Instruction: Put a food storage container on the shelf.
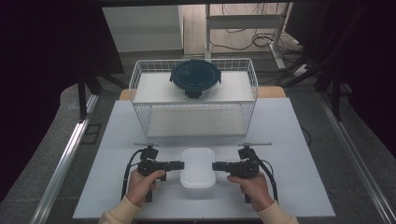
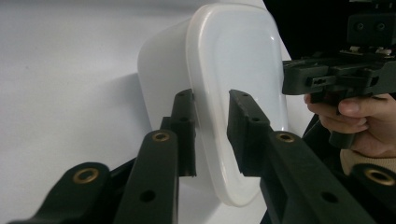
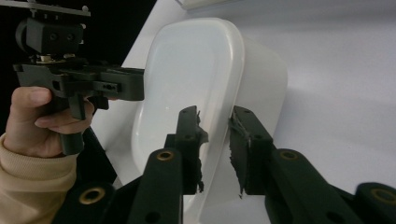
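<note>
A white lidded plastic container (image 1: 198,168) sits on the white table (image 1: 280,140) between my two hands. My left gripper (image 1: 183,164) comes in from its left side. In the left gripper view the container (image 2: 238,60) has its lid rim between the jaws of the left gripper (image 2: 211,130), which is shut on it. My right gripper (image 1: 213,166) meets the opposite side. In the right gripper view the right gripper (image 3: 215,144) is likewise shut on the rim of the container (image 3: 191,70). Both grippers are turned on their sides.
A white wire basket (image 1: 135,79) stands at the back of the table. On its upper shelf sits a round glass container with a dark lid (image 1: 195,77). Dark curtains flank the table, and cables and a desk frame lie beyond.
</note>
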